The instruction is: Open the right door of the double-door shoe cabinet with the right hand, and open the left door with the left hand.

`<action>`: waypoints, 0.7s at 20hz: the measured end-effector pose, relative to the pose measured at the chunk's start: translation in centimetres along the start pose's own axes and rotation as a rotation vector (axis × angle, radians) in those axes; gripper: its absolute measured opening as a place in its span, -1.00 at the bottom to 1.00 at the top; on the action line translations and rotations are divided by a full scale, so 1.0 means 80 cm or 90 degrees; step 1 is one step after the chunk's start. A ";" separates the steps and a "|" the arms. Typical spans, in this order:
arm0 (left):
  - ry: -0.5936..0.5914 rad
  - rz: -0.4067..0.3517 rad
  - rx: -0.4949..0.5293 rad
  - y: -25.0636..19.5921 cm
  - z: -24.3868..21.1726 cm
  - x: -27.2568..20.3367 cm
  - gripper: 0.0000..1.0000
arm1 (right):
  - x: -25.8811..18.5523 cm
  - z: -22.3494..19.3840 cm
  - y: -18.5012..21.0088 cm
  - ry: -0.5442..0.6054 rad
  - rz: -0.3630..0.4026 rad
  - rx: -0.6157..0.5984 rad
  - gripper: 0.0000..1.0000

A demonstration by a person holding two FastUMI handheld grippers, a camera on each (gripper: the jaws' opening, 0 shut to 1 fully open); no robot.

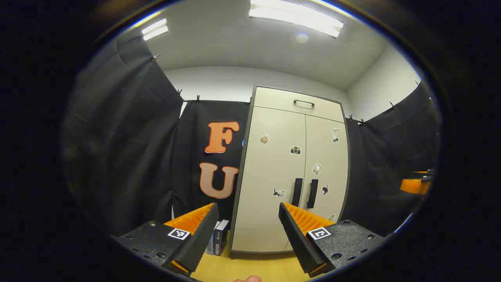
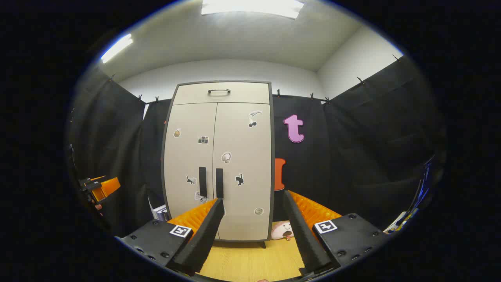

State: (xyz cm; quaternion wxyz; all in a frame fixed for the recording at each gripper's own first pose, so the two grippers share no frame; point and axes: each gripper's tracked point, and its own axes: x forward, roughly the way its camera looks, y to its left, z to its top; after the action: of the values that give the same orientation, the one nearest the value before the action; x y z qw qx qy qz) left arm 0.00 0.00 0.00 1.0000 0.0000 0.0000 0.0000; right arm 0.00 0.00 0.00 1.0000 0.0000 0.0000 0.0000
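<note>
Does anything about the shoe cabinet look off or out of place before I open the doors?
Nothing stands out. The shoe cabinet stands upright with both doors shut and flush, and the right door handle and left door handle hang straight, side by side. A small plush toy lies on the floor by its right foot.

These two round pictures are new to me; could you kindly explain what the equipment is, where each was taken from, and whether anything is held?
A person holds a two-finger claw in each hand, and a fisheye camera rides on each. The left gripper view looks past the left claw, the right gripper view past the right claw. Both claws are open and hold nothing. Ahead stands the shoe cabinet on a wooden floor, both doors shut, with the left door handle and right door handle side by side. A soft toy lies beside its foot; some books lean on the other side.
</note>
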 end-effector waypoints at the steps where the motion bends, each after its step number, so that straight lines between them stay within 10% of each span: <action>1: 0.001 0.002 0.001 0.001 -0.001 0.002 0.88 | 0.001 0.000 0.000 0.000 0.000 -0.003 0.87; 14: 0.002 -0.003 0.005 -0.003 -0.007 0.011 0.89 | 0.011 -0.006 0.003 0.004 -0.011 0.008 0.87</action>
State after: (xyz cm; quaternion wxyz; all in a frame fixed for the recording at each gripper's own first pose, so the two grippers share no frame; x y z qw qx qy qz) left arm 0.85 -0.23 -0.53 1.0000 0.0041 0.0019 -0.0026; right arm 0.88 0.26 -0.49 0.9999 0.0062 0.0031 -0.0086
